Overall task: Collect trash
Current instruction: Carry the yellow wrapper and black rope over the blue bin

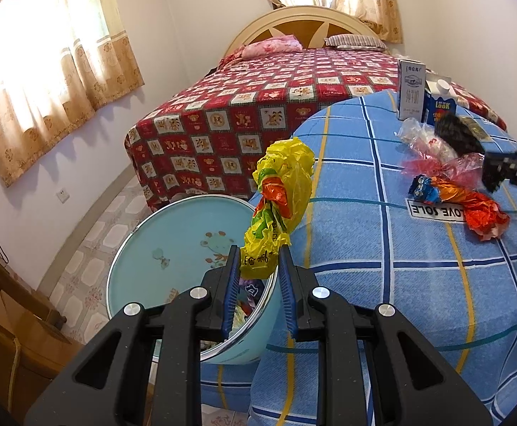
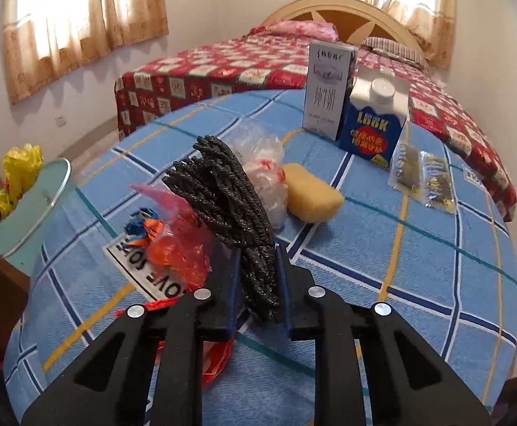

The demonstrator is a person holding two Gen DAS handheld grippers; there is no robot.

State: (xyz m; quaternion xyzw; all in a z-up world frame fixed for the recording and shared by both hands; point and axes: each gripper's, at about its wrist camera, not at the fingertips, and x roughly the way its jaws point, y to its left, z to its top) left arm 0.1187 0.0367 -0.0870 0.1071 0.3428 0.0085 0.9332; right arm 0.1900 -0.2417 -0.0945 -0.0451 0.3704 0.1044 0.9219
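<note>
Left gripper (image 1: 258, 269) pinches the crumpled yellow plastic wrapper (image 1: 281, 202) (light, limp) at its lower end; right gripper (image 2: 258, 273) clamps the black twisted rope bundle (image 2: 230, 206) mid-length.

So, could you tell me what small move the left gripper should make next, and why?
Probably open the left gripper to drop the yellow wrapper. Its jaws are shut on the wrapper's lower end, and the light blue bin appears to sit right below and ahead, beside the table, with trash already inside.
</note>
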